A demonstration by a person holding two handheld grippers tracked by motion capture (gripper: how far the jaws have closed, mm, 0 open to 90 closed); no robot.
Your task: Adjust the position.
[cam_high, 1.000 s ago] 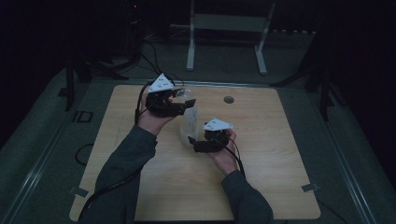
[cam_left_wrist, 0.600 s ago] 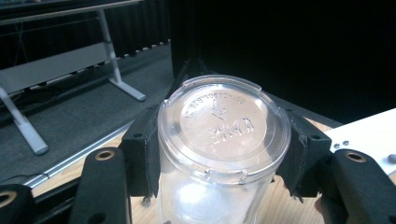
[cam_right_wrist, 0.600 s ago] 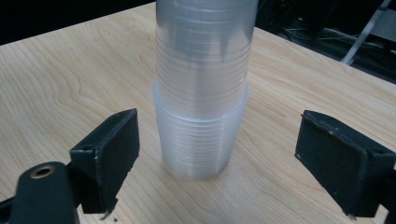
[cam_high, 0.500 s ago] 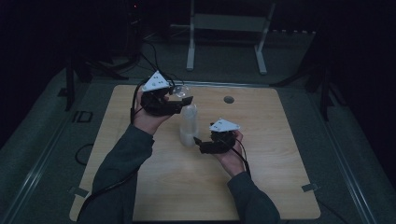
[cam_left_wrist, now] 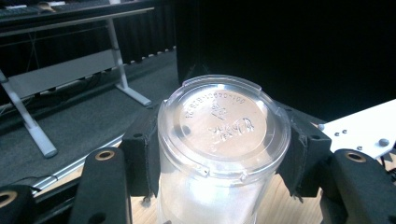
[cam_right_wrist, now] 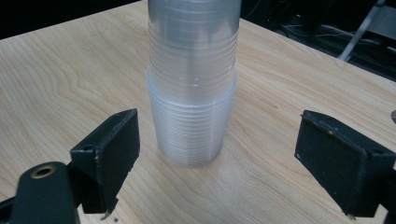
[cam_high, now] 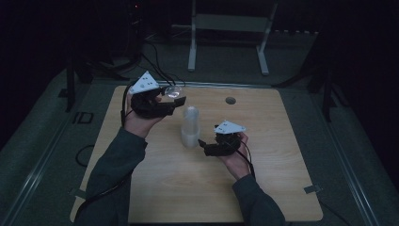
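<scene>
Dim studio floor and a metal stand frame surround the wooden table [cam_high: 155, 188], whose centre carries a stack of clear plastic cups [cam_high: 190, 127], the landmark here. Left gripper [cam_high: 176, 101]: pads clamp the sides of a single clear cup [cam_left_wrist: 219, 154], base toward the camera, held up to the left of and beyond the stack. Right gripper [cam_high: 203, 145]: jaws spread wide, nothing between the pads, poised just to the right of the stack's base on the near side. Judged progress: one cup separated and lifted away; many nested cups [cam_right_wrist: 194, 93] remain to be taken off.
</scene>
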